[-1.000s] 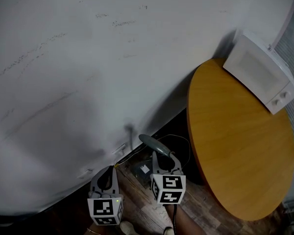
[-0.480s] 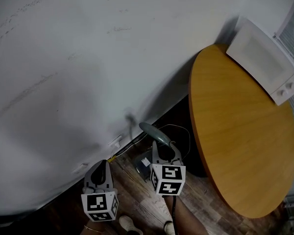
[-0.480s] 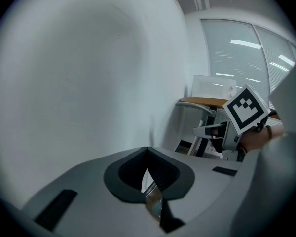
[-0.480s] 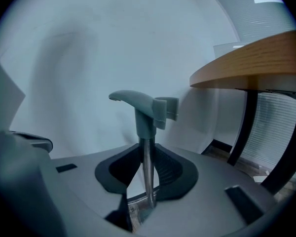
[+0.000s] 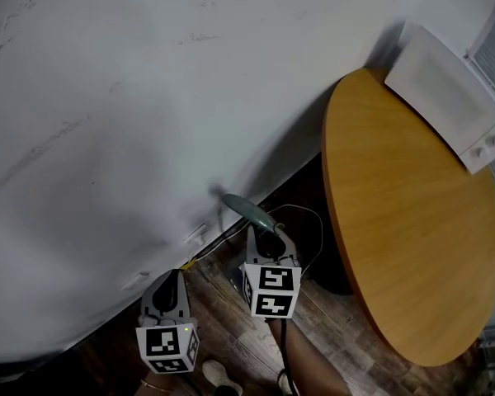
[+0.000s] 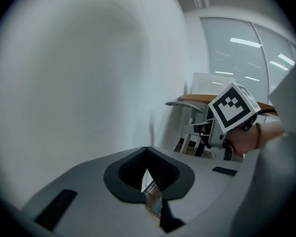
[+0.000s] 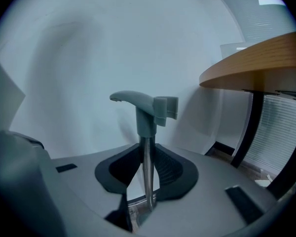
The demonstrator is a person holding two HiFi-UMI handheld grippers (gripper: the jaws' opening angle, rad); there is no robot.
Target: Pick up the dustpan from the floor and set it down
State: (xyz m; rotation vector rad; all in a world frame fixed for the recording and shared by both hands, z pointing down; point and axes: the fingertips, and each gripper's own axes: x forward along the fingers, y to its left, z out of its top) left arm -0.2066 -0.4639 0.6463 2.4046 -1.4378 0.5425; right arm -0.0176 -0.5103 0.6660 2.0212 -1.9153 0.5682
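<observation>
our right gripper (image 5: 267,238), gripping the dustpan's handle (image 5: 242,206), has edged closer to the wall (image 5: 148,97) and a little lower; our left gripper (image 5: 176,280) has sunk slightly too.

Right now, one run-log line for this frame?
right tool: shut on dustpan pole, handle up | left tool: shut, empty | beside: wall, round table

I saw my left gripper (image 5: 175,280) and right gripper (image 5: 269,239) as grey, black-lined shells, each bearing a white cube (image 5: 168,350) with black square markers.

Wall (image 5: 148,97) ahead, table (image 5: 412,221) right; narrow floor gap (image 5: 322,312) between.
</observation>
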